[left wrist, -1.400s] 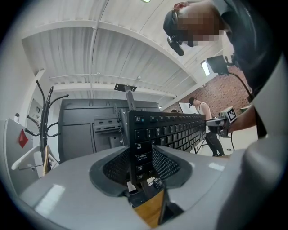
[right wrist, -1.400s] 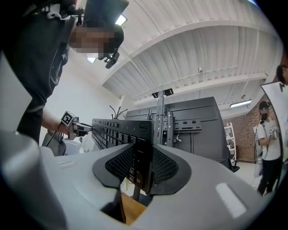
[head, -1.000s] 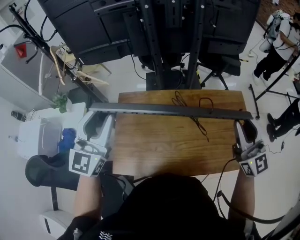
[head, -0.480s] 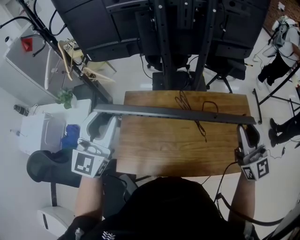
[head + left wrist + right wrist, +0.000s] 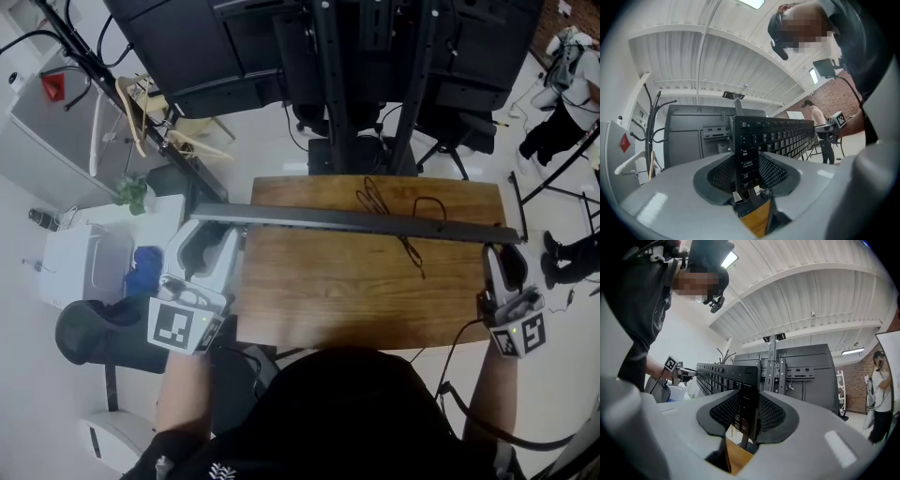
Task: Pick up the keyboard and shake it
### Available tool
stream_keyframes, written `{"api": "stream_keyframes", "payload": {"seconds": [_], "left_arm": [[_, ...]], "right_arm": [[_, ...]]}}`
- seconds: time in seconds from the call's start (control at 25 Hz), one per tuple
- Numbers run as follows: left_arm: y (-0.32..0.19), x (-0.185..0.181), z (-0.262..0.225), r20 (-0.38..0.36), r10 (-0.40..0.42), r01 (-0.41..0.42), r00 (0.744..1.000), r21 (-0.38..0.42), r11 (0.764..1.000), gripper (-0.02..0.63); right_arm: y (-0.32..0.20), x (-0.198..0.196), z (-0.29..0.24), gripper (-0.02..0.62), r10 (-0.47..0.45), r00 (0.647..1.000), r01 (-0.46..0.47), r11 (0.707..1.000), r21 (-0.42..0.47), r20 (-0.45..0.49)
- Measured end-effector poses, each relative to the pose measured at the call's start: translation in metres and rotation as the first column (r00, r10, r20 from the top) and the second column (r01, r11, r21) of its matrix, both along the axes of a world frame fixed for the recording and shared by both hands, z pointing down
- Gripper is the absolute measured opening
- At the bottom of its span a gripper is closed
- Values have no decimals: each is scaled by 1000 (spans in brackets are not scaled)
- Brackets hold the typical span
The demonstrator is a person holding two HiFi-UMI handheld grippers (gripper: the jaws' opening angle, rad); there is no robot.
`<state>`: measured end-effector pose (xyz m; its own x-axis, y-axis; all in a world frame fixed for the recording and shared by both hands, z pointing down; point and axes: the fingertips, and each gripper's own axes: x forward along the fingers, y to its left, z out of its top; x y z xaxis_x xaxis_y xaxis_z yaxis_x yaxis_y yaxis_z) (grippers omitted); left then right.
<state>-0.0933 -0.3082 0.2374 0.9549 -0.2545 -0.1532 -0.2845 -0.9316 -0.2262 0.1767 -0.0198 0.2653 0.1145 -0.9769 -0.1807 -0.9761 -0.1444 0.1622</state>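
Note:
A long black keyboard [image 5: 356, 221] hangs edge-on above the wooden table [image 5: 319, 291], held at both ends. My left gripper [image 5: 208, 246] is shut on its left end; in the left gripper view the keyboard [image 5: 768, 138] stands between the jaws with its keys facing the camera. My right gripper [image 5: 498, 261] is shut on the right end, where the keyboard [image 5: 729, 378] rises from between the ribbed pads [image 5: 776, 413]. The keyboard's black cable [image 5: 394, 220] trails over the table's far side.
Large black screens on a stand [image 5: 366, 66] rise just beyond the table. At the left stand a white bin [image 5: 84, 267], a dark chair [image 5: 98, 333] and a coat rack [image 5: 103, 84]. A person [image 5: 567, 84] stands at the far right.
The keyboard and both grippers have shifted a little to the right in the head view, and the keyboard tilts slightly down at its right end. Both grips stay the same.

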Motion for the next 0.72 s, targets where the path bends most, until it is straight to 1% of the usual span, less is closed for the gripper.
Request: {"api": "stream_keyframes", "payload": {"seconds": [0.24, 0.4, 0.52, 0.64, 0.72], "left_arm": [[-6, 0, 5, 37, -13, 12, 999, 10, 1000, 153], [-5, 1, 1, 14, 13, -13, 1000, 3, 1000, 152], [-6, 1, -1, 13, 18, -18, 1000, 10, 1000, 152], [-10, -1, 1, 48, -13, 13, 999, 1, 1000, 152], [-10, -1, 2, 56, -21, 21, 998, 0, 1000, 152]], "right_arm": [[0, 0, 4, 124, 5, 1000, -5, 1000, 2, 12], [-3, 0, 6, 124, 1, 1000, -1, 1000, 1, 19], [-6, 0, 6, 124, 0, 1000, 0, 1000, 1, 20], [-7, -1, 6, 124, -6, 1000, 6, 1000, 4, 20], [-7, 0, 7, 123, -7, 1000, 7, 1000, 4, 22]]}}
